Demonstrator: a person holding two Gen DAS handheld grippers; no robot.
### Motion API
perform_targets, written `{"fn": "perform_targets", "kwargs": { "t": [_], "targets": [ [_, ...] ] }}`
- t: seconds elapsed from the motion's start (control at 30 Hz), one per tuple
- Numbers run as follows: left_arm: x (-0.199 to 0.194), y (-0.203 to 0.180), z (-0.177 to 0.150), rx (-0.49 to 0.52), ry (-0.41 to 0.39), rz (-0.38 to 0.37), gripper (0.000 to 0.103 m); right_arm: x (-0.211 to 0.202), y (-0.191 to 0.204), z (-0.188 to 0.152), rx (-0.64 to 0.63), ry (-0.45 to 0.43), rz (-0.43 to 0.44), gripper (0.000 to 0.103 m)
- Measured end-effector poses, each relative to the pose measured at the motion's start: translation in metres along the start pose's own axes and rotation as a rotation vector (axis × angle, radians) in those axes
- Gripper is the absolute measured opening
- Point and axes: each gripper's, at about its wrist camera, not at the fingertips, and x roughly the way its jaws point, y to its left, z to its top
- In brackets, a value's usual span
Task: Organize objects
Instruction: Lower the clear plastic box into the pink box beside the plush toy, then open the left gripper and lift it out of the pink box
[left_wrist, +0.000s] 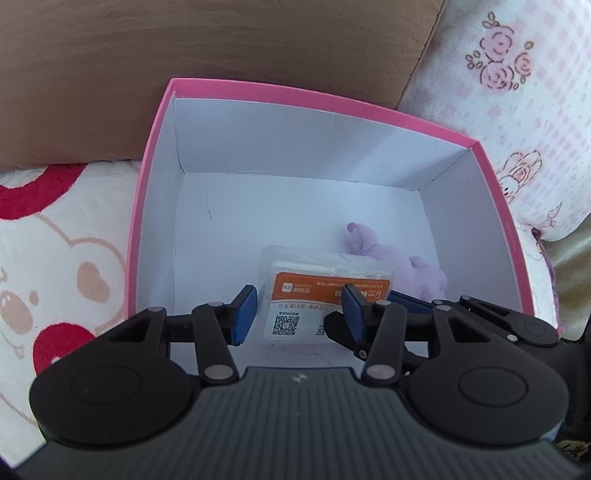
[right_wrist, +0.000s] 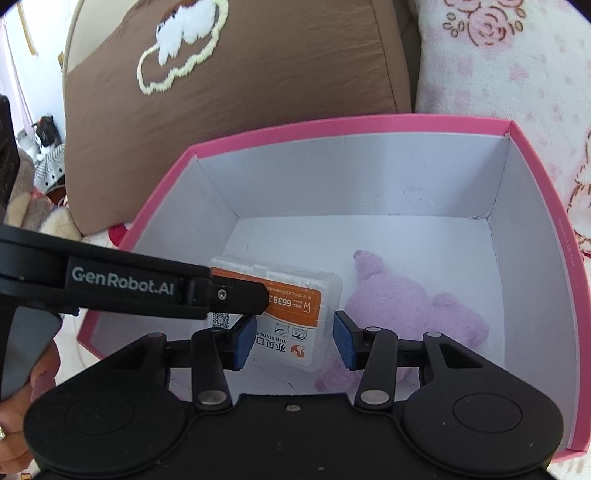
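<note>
From the left wrist, our left gripper (left_wrist: 297, 314) stands part open around the clear floss-pick case (left_wrist: 325, 295) on the floor of the pink box (left_wrist: 236, 88); we cannot tell if its pads touch, so lift away straight. From the right wrist, our right gripper (right_wrist: 295, 341) straddles the case's near corner, grip unclear beside the purple plush toy (right_wrist: 413, 299). The case lies flat, its long axis slanted toward the far left.
</note>
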Motion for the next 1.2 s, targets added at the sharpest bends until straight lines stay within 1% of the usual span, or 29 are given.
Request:
{"fn": "perform_targets", "kwargs": {
  "t": [0.1,0.23,0.3,0.37,0.63,0.73,0.83,1.2],
  "targets": [
    [0.003,-0.002,-0.002,0.014,-0.002,0.015,0.048,0.005,0.0,0.0,-0.005,0.012,-0.01,0.051],
    [0.01,-0.002,-0.003,0.012,0.002,0.016,0.048,0.009,0.002,-0.002,-0.028,0.023,-0.035,0.051],
    [0.013,-0.002,-0.005,0.009,0.007,0.019,0.048,0.009,0.005,-0.004,-0.064,0.025,-0.049,0.051],
    [0.015,-0.001,-0.005,0.005,0.004,0.021,0.048,0.011,0.005,-0.004,-0.061,0.024,-0.048,0.051],
    [0.02,0.002,-0.008,-0.024,-0.016,0.001,0.048,0.014,0.006,-0.005,-0.07,0.014,-0.089,0.05],
    [0.013,0.004,-0.007,-0.032,-0.032,-0.013,0.048,0.011,0.005,-0.004,-0.057,-0.003,-0.088,0.05],
    [0.007,0.002,-0.006,-0.016,-0.043,-0.013,0.048,0.006,0.005,-0.002,-0.051,-0.012,-0.076,0.05],
    [-0.024,-0.012,-0.007,0.055,-0.065,0.032,0.048,-0.025,0.019,0.0,-0.078,-0.022,-0.097,0.05]
  ]
}}
